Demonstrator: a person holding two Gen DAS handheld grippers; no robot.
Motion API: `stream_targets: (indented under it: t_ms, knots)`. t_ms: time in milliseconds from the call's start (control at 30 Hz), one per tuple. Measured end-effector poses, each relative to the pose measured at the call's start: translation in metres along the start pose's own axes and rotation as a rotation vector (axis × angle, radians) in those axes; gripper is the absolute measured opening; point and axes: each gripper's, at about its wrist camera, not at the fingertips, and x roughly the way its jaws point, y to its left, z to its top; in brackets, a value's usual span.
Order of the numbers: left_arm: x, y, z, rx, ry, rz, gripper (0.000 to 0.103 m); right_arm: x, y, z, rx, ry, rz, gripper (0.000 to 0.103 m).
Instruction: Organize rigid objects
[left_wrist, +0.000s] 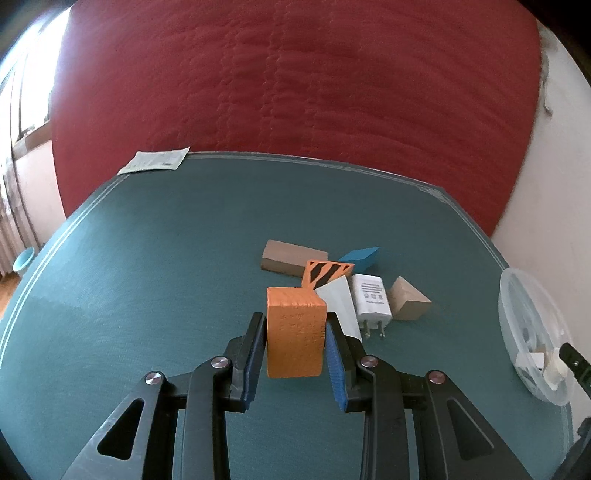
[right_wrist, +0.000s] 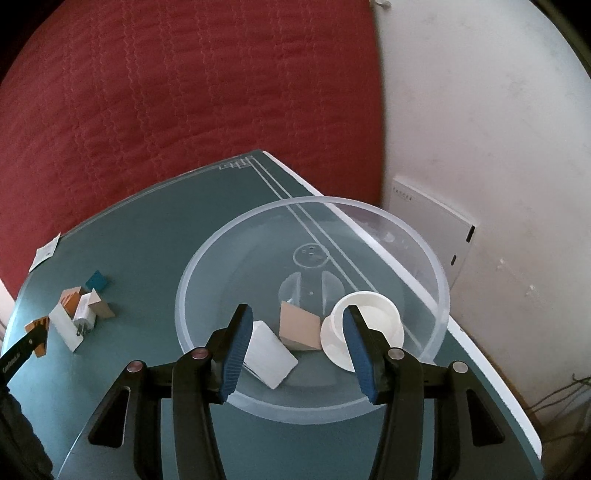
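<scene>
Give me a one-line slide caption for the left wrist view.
Left gripper shut on an orange block above the green table, remaining blocks and charger clustered beyond.

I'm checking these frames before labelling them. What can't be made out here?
- Left wrist view: the bowl is cut by the right edge, its contents tiny and blurred.
- Left wrist view: the orange block, gripped in the left gripper, hides part of the white box behind it.
- Right wrist view: charger print is too small to read.
- Right gripper pads cover parts of the bowl's contents.
</scene>
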Motion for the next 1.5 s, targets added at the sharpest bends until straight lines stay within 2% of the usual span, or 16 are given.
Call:
stream_targets:
  t_ms: [400,667,733,767,800,900,1000,1133,1167,1233,1300,1333,1367,1500]
  knots:
    - [-0.012,-0.021,-0.002,0.075,-0.027,0.007,0.031,-0.005,-0.016,-0.004,0.000,-0.001,0.003,0.053]
    - [-0.010,-0.003,-0.006,0.023,0.002,0.010,0.033,-0.004,-0.027,-0.011,0.013,0.003,0.024,0.054]
    - [-0.008,0.005,-0.007,-0.002,0.021,0.009,0.042,-0.002,-0.027,-0.012,0.016,0.008,0.032,0.054]
    - [-0.007,0.008,-0.008,-0.013,0.026,0.010,0.051,-0.002,-0.027,-0.013,0.016,0.011,0.036,0.055]
    - [-0.007,0.011,-0.008,-0.022,0.027,0.017,0.055,-0.001,-0.026,-0.013,0.015,0.012,0.041,0.055]
    - [-0.006,0.013,-0.009,-0.026,0.032,0.027,0.059,0.000,-0.024,-0.015,0.010,0.015,0.057,0.055]
    - [-0.004,0.010,-0.009,-0.028,0.047,0.013,0.072,0.001,-0.023,-0.017,0.008,0.019,0.073,0.056]
    - [-0.002,0.000,-0.006,0.008,0.037,0.019,0.072,0.005,-0.024,-0.019,0.011,0.025,0.083,0.056]
    - [0.000,-0.004,-0.005,0.026,0.033,0.022,0.072,0.004,-0.024,-0.019,0.010,0.022,0.082,0.056]
    - [0.006,-0.008,-0.003,0.041,0.040,0.025,0.063,0.004,-0.024,-0.020,0.006,0.021,0.086,0.056]
    - [0.016,-0.009,-0.003,0.046,0.069,0.018,0.040,0.003,-0.023,-0.022,0.002,0.020,0.091,0.056]
    - [0.019,-0.008,-0.003,0.043,0.084,0.012,0.035,0.002,-0.023,-0.022,-0.003,0.018,0.093,0.056]
    - [0.025,-0.006,-0.005,0.034,0.105,0.008,0.032,0.001,-0.023,-0.023,-0.008,0.016,0.093,0.056]
    - [0.021,-0.007,-0.006,0.039,0.104,0.009,0.032,-0.002,-0.021,-0.025,-0.032,0.003,0.092,0.056]
